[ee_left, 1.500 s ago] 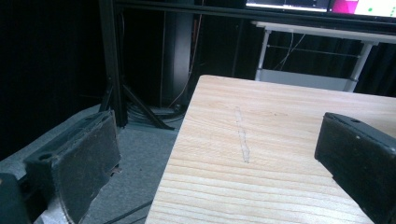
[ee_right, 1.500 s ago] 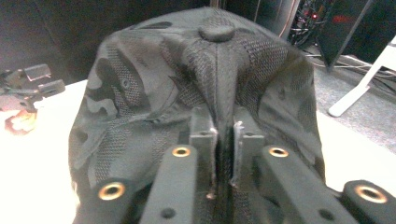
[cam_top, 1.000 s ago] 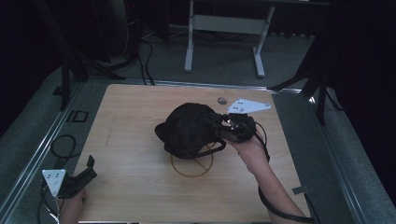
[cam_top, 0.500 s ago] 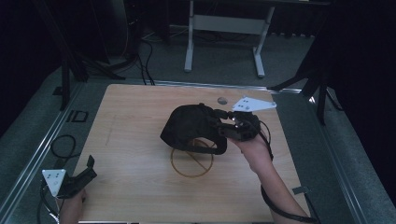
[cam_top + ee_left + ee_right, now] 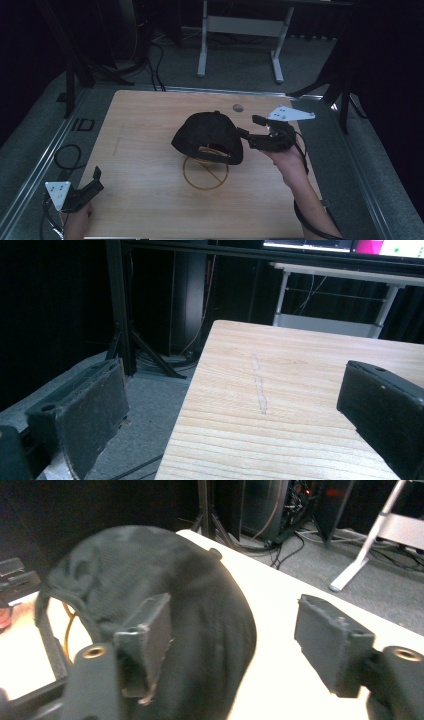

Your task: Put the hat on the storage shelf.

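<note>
- High view: black cap [image 5: 207, 136] at the centre of the wooden table [image 5: 145, 150], its near edge over a thin yellow ring [image 5: 205, 173] lying flat on the wood. Right gripper [image 5: 245, 135] just right of the cap, held in a hand [image 5: 287, 162], jaws parted with the tips at the cap's right edge. Small grey disc [image 5: 238, 107] on the far part of the table. Left gripper [image 5: 96, 180] at the near left corner, well apart from the cap, jaws spread and empty.
- Left gripper view: two black jaws wide apart, with bare wood grain and the table's left edge between them. A white stand [image 5: 330, 320] on the floor beyond.
- Right gripper view: jaws open, the left one against the cap's [image 5: 190, 610] dark fabric, the right one over bare table. No grip closed on the cap. Yellow ring [image 5: 66, 622] partly visible under the brim at left.
</note>
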The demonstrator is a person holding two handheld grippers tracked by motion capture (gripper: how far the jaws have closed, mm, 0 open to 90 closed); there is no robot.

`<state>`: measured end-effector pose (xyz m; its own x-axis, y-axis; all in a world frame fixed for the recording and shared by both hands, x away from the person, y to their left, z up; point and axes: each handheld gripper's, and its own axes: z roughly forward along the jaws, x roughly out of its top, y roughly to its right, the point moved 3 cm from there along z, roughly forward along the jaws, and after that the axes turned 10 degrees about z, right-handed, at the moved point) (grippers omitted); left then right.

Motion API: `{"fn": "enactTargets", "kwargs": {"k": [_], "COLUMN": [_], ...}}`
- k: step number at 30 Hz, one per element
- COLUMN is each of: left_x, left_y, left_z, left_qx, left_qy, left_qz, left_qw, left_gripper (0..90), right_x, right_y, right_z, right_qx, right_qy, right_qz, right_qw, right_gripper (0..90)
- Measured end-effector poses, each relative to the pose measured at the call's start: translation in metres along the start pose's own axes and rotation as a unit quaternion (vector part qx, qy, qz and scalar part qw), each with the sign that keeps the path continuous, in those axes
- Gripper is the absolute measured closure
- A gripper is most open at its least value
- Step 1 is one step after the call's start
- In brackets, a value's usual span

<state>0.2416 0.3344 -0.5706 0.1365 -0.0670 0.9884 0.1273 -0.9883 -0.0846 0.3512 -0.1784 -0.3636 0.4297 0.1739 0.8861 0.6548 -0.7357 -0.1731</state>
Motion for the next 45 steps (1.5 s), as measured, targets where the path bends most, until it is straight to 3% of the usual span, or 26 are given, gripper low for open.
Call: {"fn": "enactTargets", "kwargs": {"k": [6,10,14,27,28,38,45], "left_x": [0.000,0.000,0.000,0.000,0.000,0.000,0.000], "left_y": [0.000,0.000,0.000,0.000,0.000,0.000,0.000], "left_z": [0.000,0.000,0.000,0.000,0.000,0.000,0.000], "left_qx": [0.000,0.000,0.000,0.000,0.000,0.001,0.001], "left_qy": [0.000,-0.001,0.001,0.001,0.001,0.001,0.001], "left_qz": [0.001,0.003,0.001,0.001,0.001,0.001,0.002], "left_qw": [1.0000,1.0000,1.0000,1.0000,1.0000,1.0000,1.0000], "left_gripper": [0.5,0.5,0.5,0.5,0.5,0.5,0.5], "right_x": [-0.011,-0.020,-0.029,-0.080,-0.092,-0.138,-0.169], "right_y": [0.016,0.025,0.034,0.074,0.081,0.110,0.131], "right_z": [-0.004,-0.005,-0.004,0.001,0.002,0.005,-0.001], "right_qx": [-0.003,-0.005,-0.022,-0.065,-0.072,-0.102,-0.138], "right_qy": [-0.001,0.000,-0.004,-0.012,-0.014,-0.026,-0.039], "right_qz": [0.011,0.023,0.022,0.038,0.043,0.058,0.083], "right_qw": [0.9999,0.9997,0.9995,0.9970,0.9964,0.9928,0.9861], "right_gripper": [15.7,14.3,13.7,13.0,12.9,12.7,12.7]}}
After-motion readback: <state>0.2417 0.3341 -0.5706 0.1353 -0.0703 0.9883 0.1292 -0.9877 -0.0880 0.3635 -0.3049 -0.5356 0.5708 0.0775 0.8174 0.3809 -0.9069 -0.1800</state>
